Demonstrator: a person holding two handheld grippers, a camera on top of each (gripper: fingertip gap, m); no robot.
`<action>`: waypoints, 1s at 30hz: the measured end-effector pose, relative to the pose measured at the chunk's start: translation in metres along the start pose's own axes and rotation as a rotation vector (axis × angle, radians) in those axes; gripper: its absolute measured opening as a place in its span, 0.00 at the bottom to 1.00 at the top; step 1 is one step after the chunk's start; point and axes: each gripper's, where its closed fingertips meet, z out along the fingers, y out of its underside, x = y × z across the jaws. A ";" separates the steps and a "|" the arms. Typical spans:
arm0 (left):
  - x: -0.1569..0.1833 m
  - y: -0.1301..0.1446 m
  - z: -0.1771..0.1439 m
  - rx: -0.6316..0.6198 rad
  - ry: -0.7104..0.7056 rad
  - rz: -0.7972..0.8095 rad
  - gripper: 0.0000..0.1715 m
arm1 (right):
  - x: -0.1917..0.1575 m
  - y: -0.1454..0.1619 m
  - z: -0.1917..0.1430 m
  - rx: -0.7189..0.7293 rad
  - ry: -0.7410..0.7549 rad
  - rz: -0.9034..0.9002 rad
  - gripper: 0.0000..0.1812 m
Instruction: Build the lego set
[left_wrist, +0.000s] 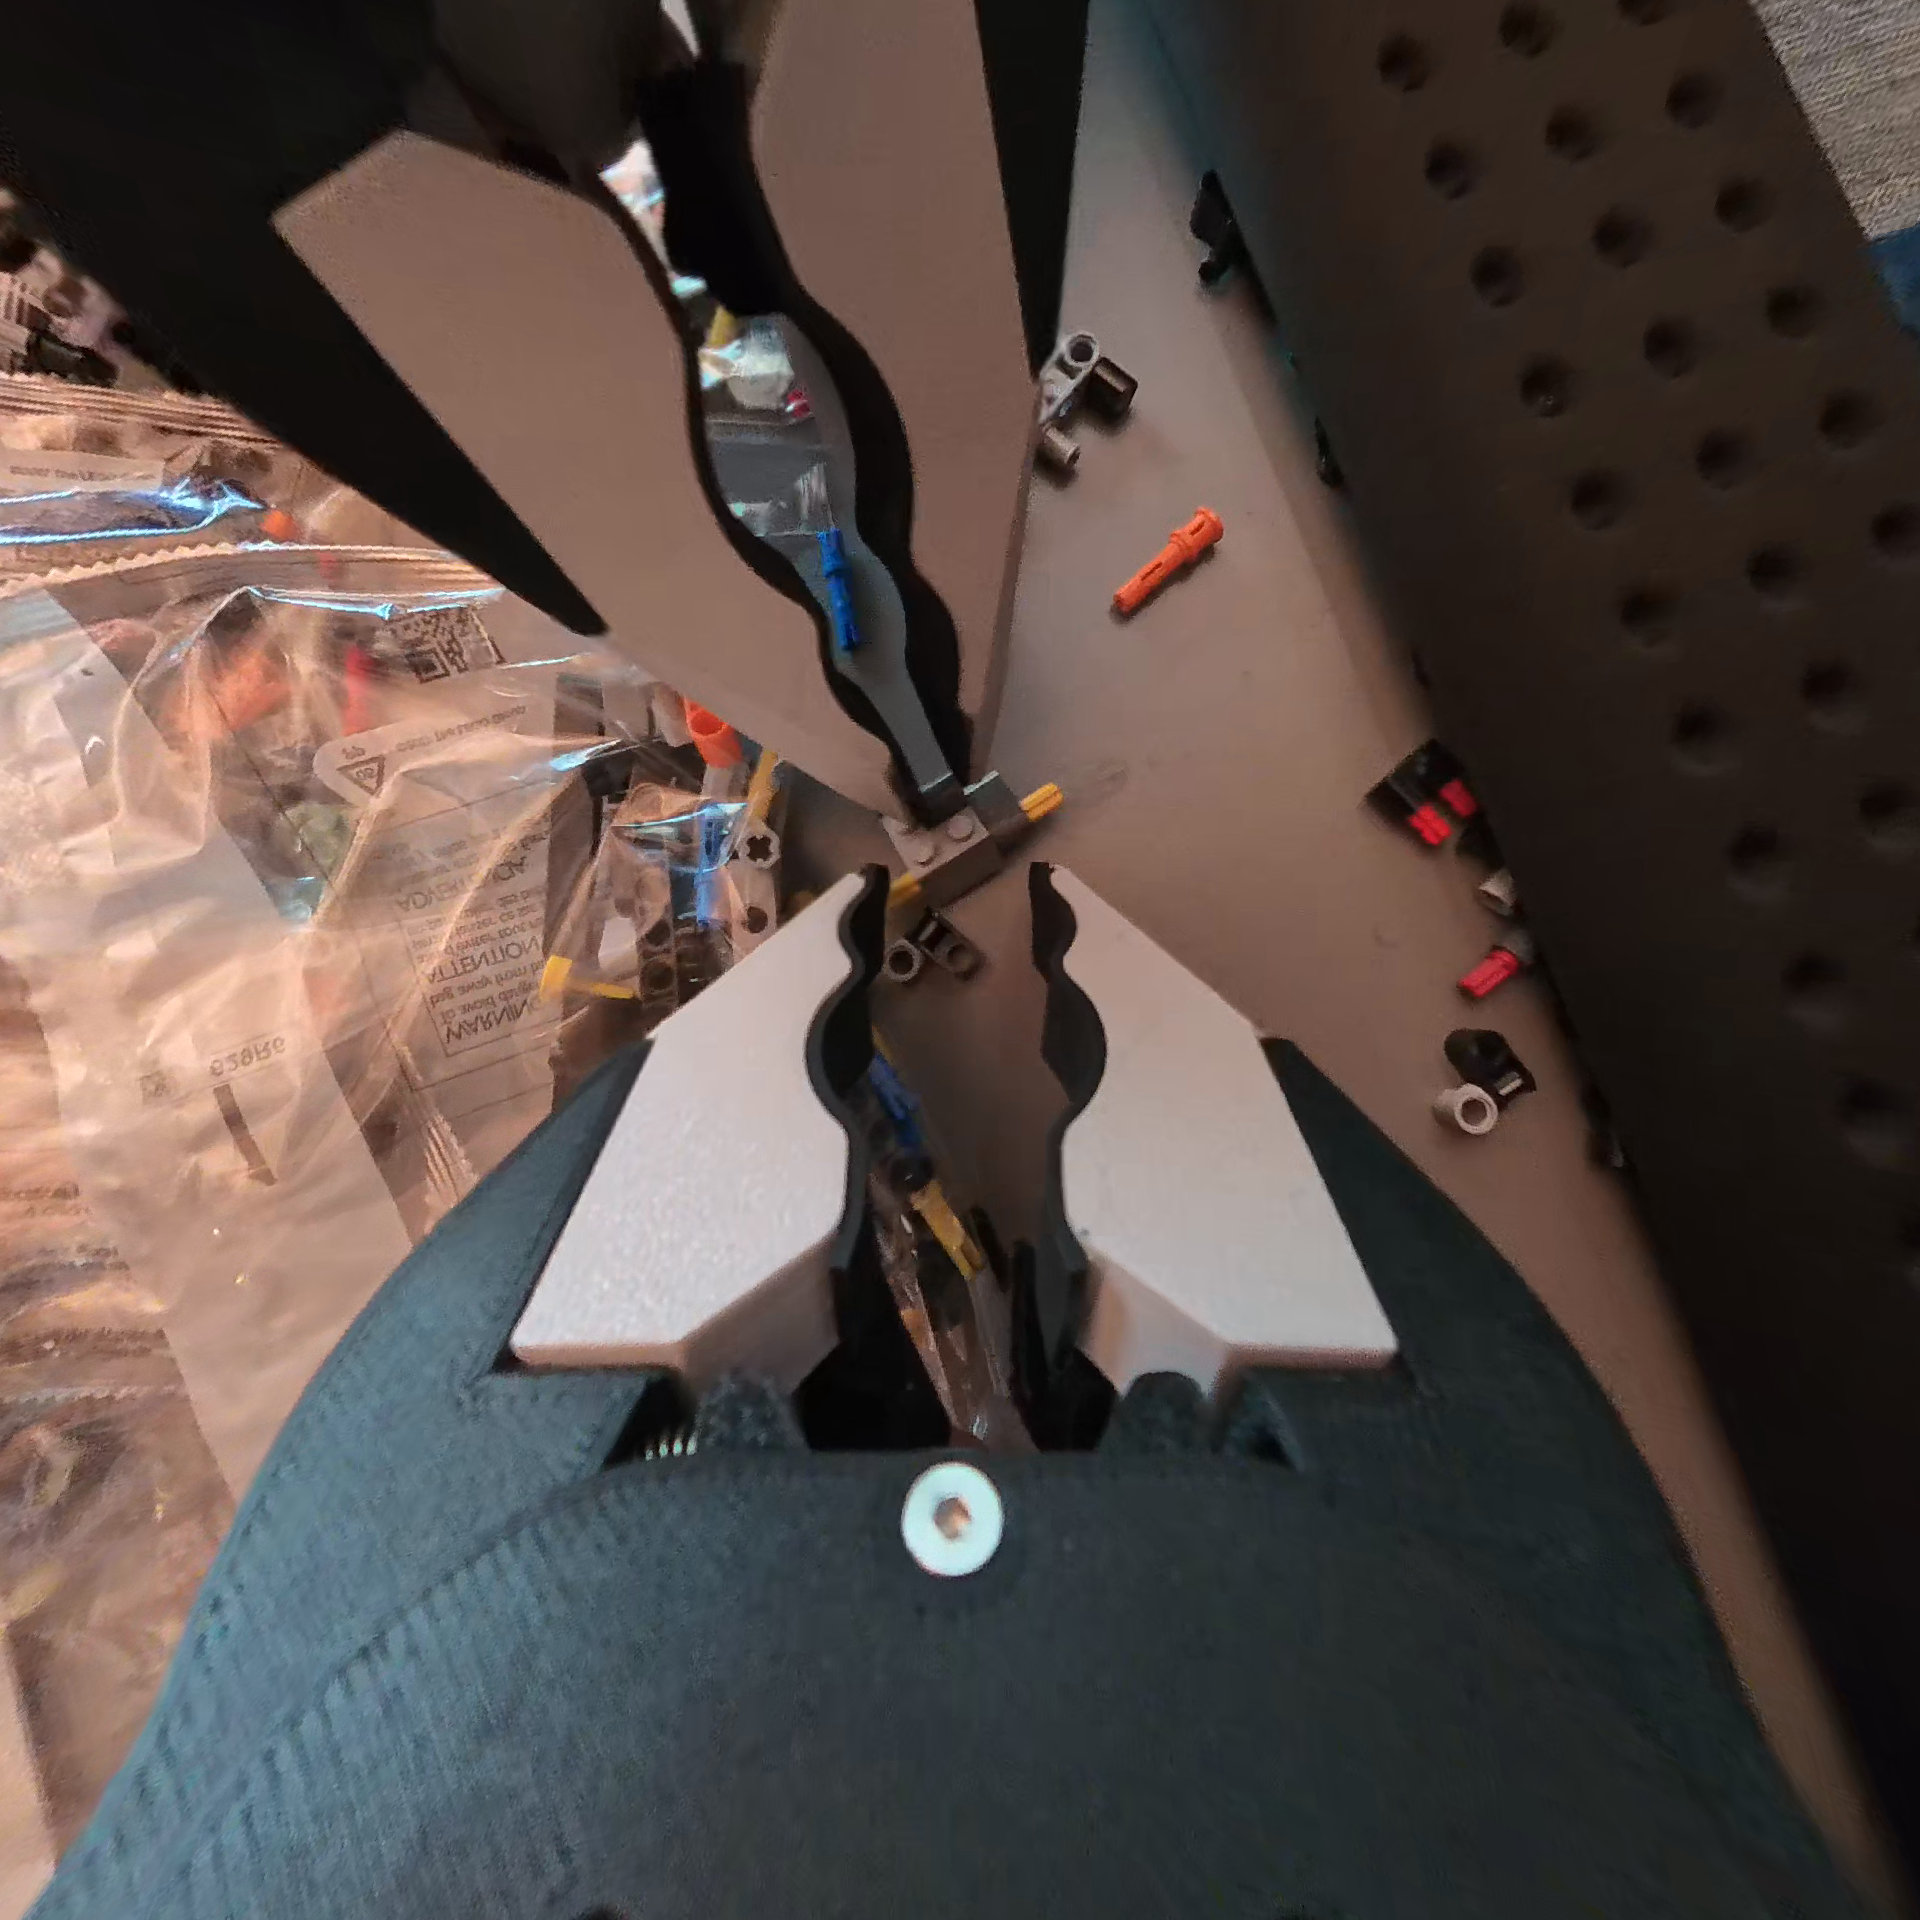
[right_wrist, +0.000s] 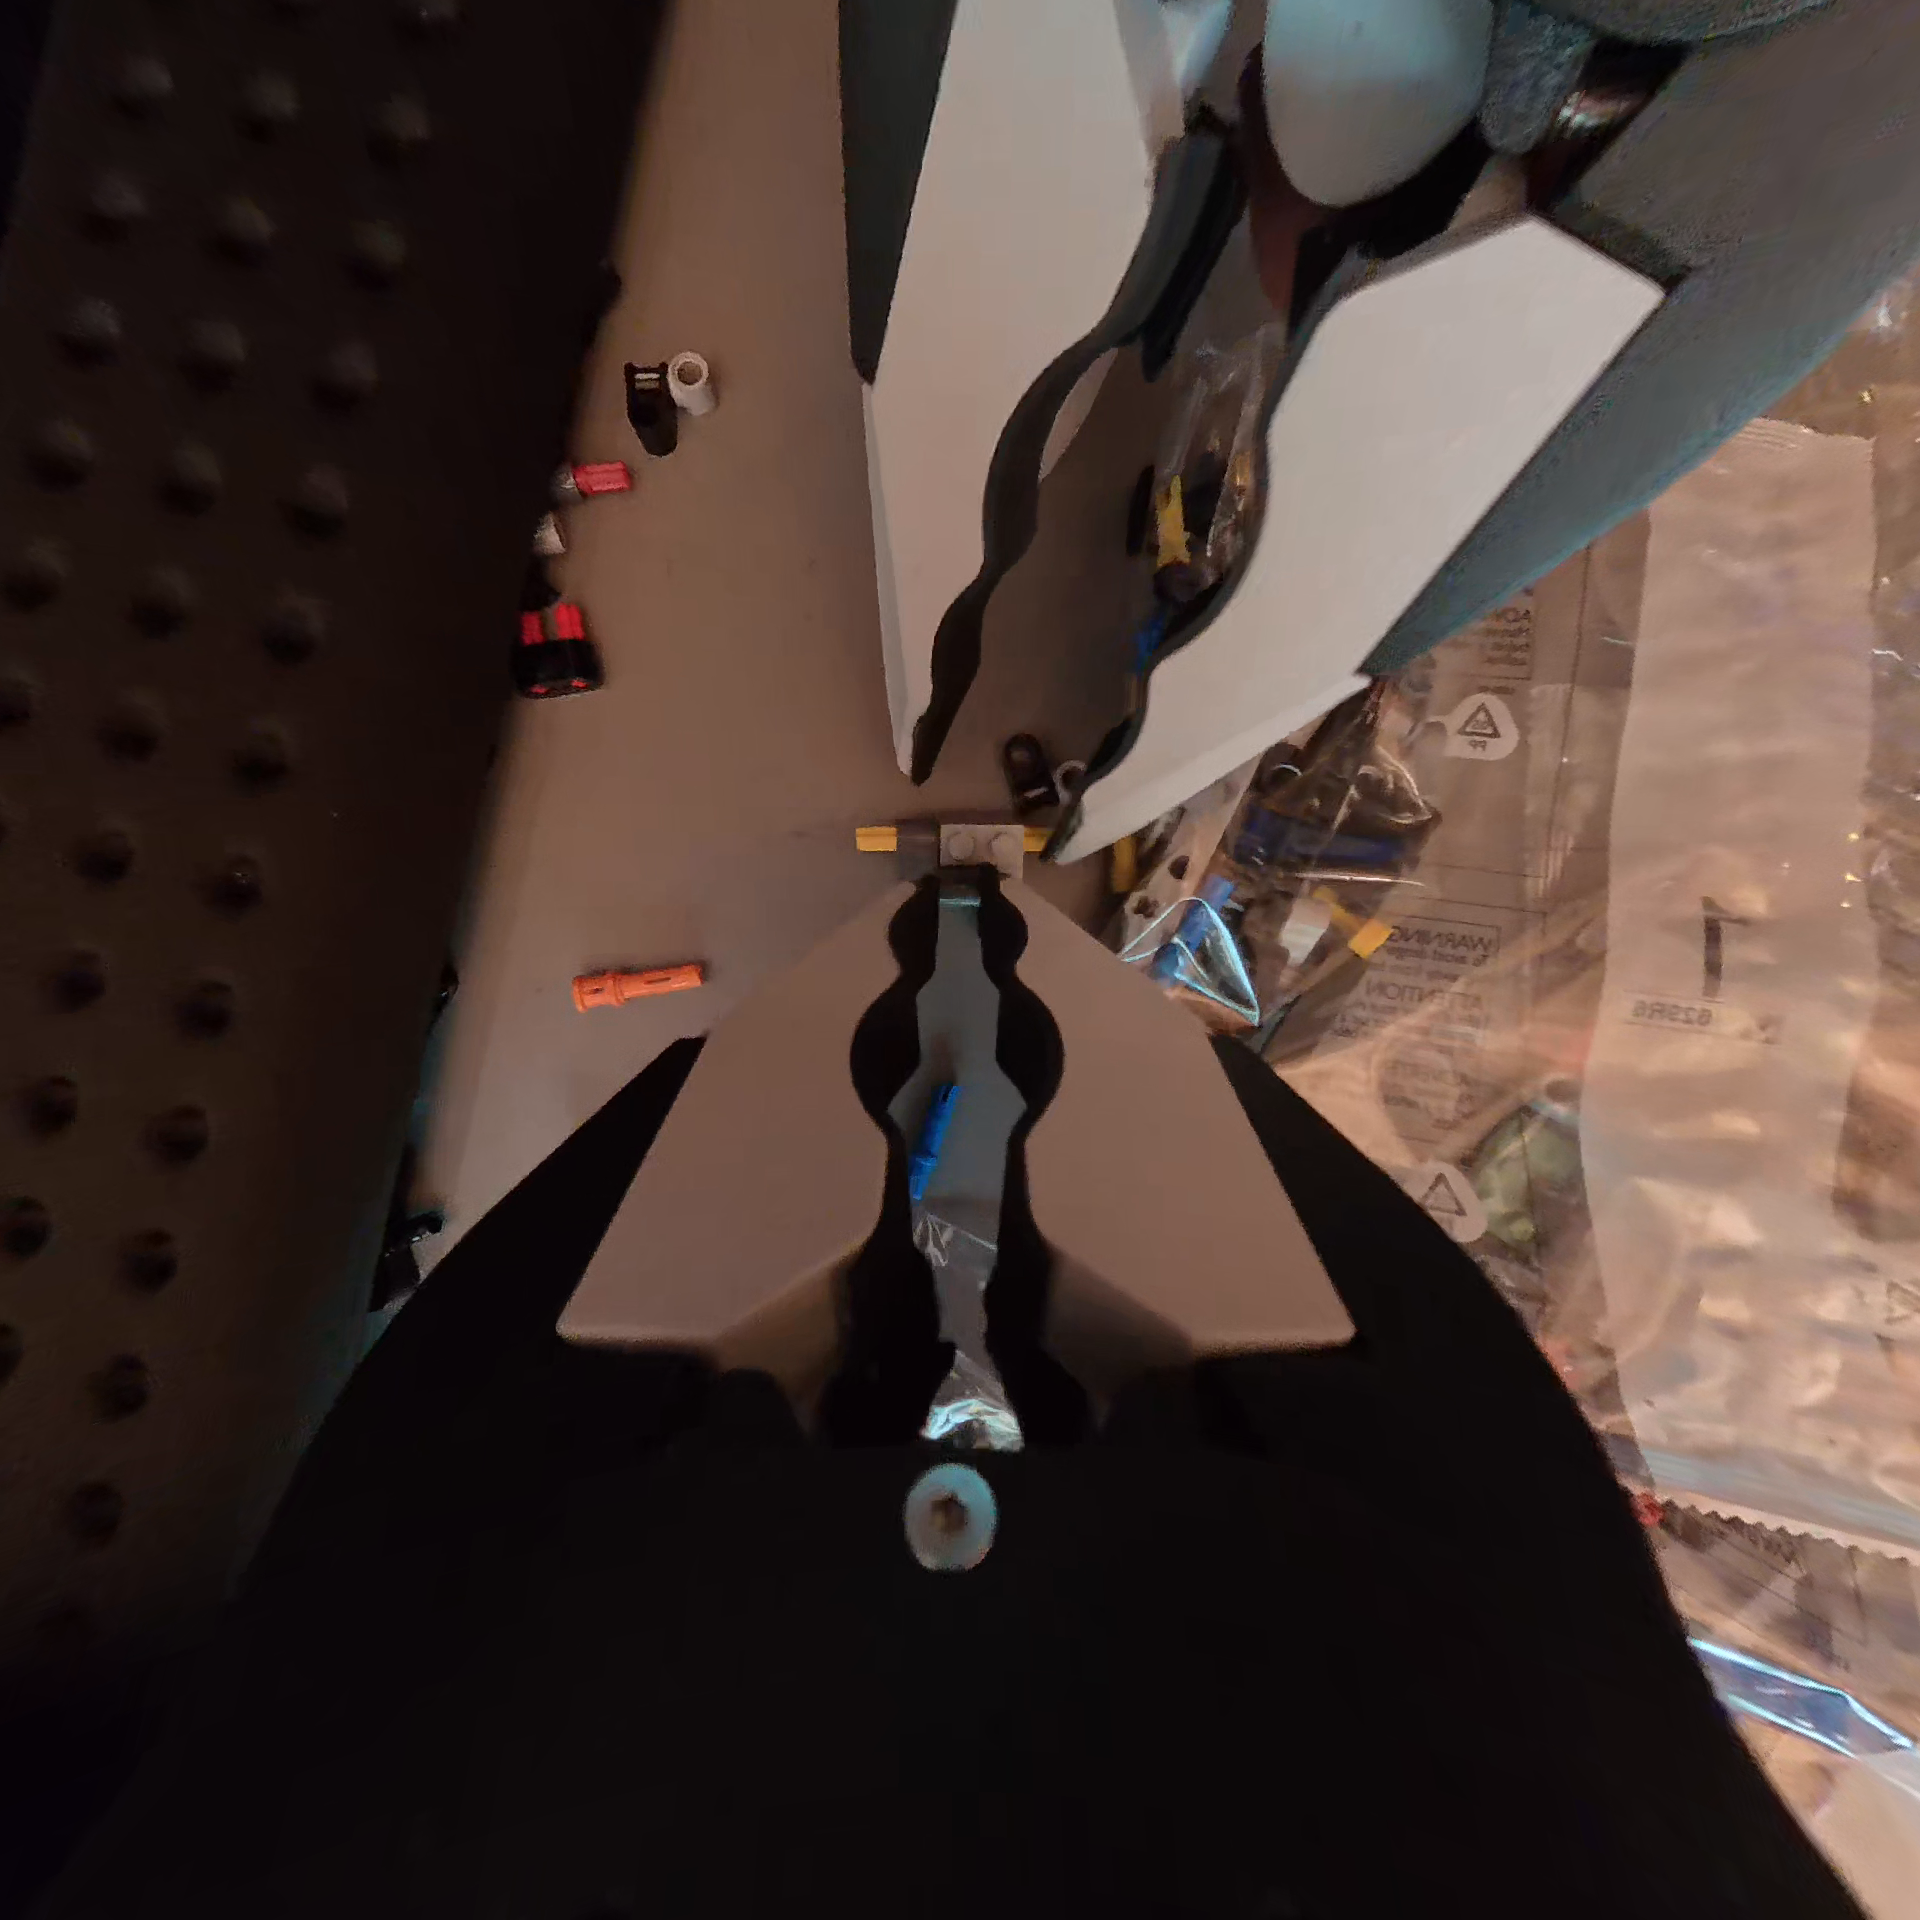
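A small grey studded brick (right_wrist: 982, 842) with a yellow axle (right_wrist: 878, 836) through it sits low over the tan table (right_wrist: 727, 727). It also shows in the left wrist view (left_wrist: 951, 836). My right gripper (right_wrist: 961, 894) is shut on a dark grey part at the brick's near edge. In the left wrist view it comes down from the top (left_wrist: 940, 790). My left gripper (left_wrist: 956, 883) is open, with its tips on either side of the brick and not touching it. In the right wrist view it comes in from above (right_wrist: 987, 805).
Loose pieces lie on the table: an orange pin (right_wrist: 636, 987), red pins (right_wrist: 597, 478), black and white connectors (right_wrist: 670, 395) and a blue pin (right_wrist: 932, 1138). Clear plastic bags of parts (left_wrist: 312, 831) cover one side. A black perforated board (left_wrist: 1662, 520) borders the other side. The grippers are tip to tip, or close to it. The blue pin (right_wrist: 932, 1138) lies around 5 centimeters away from my right fingertips. Look for it in the left wrist view (left_wrist: 837, 595) too.
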 end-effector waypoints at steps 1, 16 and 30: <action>0.000 0.001 0.001 -0.005 0.002 0.002 0.15 | 0.001 0.000 -0.001 0.005 0.005 0.008 0.05; -0.004 0.003 0.007 -0.022 -0.023 0.029 0.07 | 0.004 0.001 -0.001 0.009 0.014 0.007 0.03; -0.009 -0.003 0.005 0.020 -0.047 0.031 0.04 | 0.002 0.005 -0.015 0.020 0.003 0.043 0.05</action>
